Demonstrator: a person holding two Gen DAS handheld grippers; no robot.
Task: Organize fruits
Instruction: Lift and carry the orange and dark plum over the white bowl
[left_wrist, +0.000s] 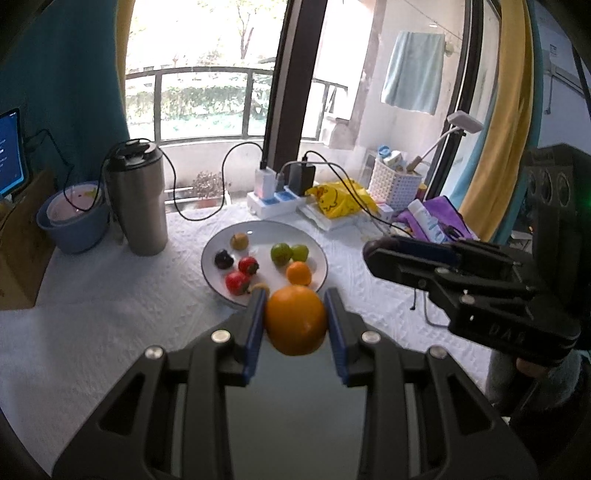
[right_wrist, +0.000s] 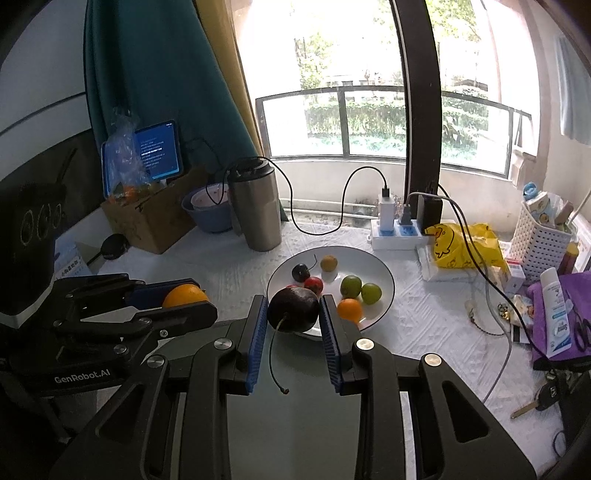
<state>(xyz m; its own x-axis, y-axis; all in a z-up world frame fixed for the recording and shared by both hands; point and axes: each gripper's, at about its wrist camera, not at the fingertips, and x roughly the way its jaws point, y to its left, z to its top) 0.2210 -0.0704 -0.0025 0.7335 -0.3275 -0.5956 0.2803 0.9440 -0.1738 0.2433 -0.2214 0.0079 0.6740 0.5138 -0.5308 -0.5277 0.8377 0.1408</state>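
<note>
1. My left gripper (left_wrist: 295, 295) is clamping an orange (left_wrist: 295, 319); the two blue pads are pressing on its sides, and it is hanging above the near rim of the plate (left_wrist: 210, 273).
2. My right gripper (right_wrist: 293, 301) is clamping a dark cherry (right_wrist: 293, 309) in the same way, and its thin stem (right_wrist: 273, 362) is curving down between the fingers.
3. The two grippers are standing side by side over the white tablecloth (left_wrist: 110, 295), each one showing in the other's camera.
4. On the white plate other small fruits are lying: a small orange fruit (left_wrist: 298, 273), two green ones (left_wrist: 290, 253) touching each other, two red ones (left_wrist: 242, 275), one dark one (left_wrist: 223, 258) and one brownish one (left_wrist: 239, 241).
5. Behind the plate a steel tumbler (left_wrist: 138, 199) is standing, with a blue bowl (left_wrist: 72, 221) beside it.
6. To the right a power strip (left_wrist: 273, 201), a yellow bag (left_wrist: 340, 201) and a white basket (left_wrist: 395, 184) are lying along the window.
</note>
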